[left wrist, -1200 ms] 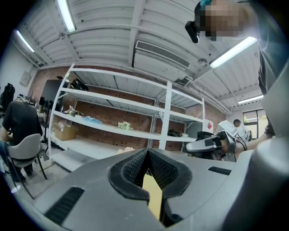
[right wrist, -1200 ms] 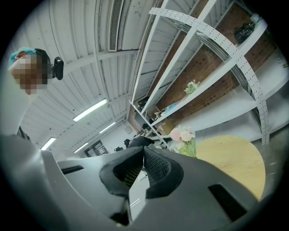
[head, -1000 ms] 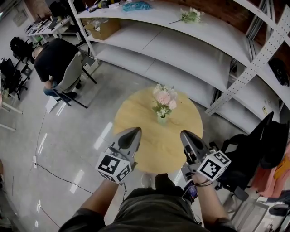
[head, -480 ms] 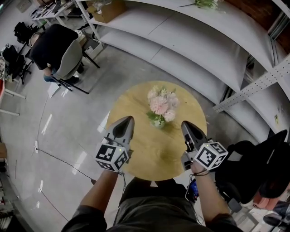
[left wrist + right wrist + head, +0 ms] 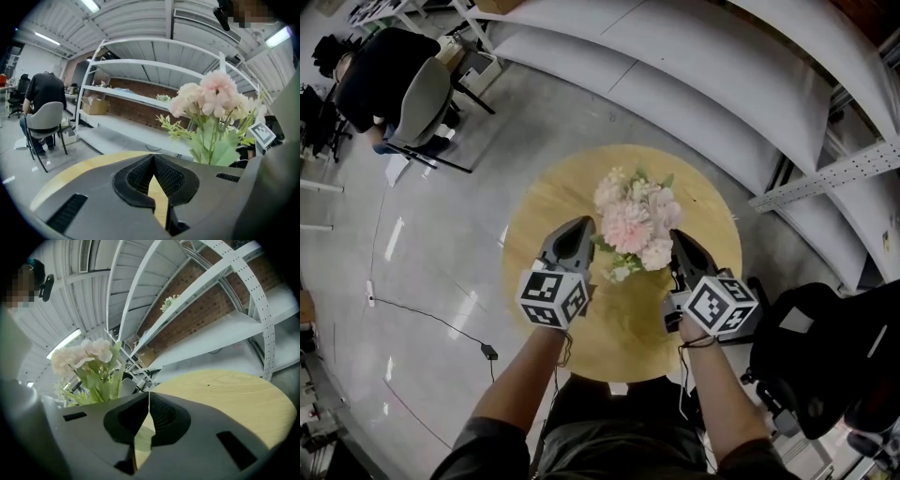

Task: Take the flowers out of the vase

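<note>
A bunch of pale pink and white flowers [image 5: 633, 223] with green leaves stands in the middle of the round wooden table [image 5: 534, 202]; the blooms hide the vase from above. My left gripper [image 5: 580, 225] is shut and empty, its tip just left of the bunch. The right gripper [image 5: 678, 236] is shut too, close against the bunch's right side. In the left gripper view the flowers [image 5: 213, 96] rise to the right beyond the shut jaws. In the right gripper view the flowers [image 5: 91, 357] stand to the left, apart from the jaws.
White shelving [image 5: 694, 66] curves behind the table. A person in black [image 5: 380, 61] sits on a grey chair at the upper left. A dark chair with a bag [image 5: 825, 361] stands close at the right. A cable [image 5: 441, 323] lies on the floor.
Both grippers have moved forward over the table and now flank the flowers, one on each side. The view has closed in on the table. Both stay shut.
</note>
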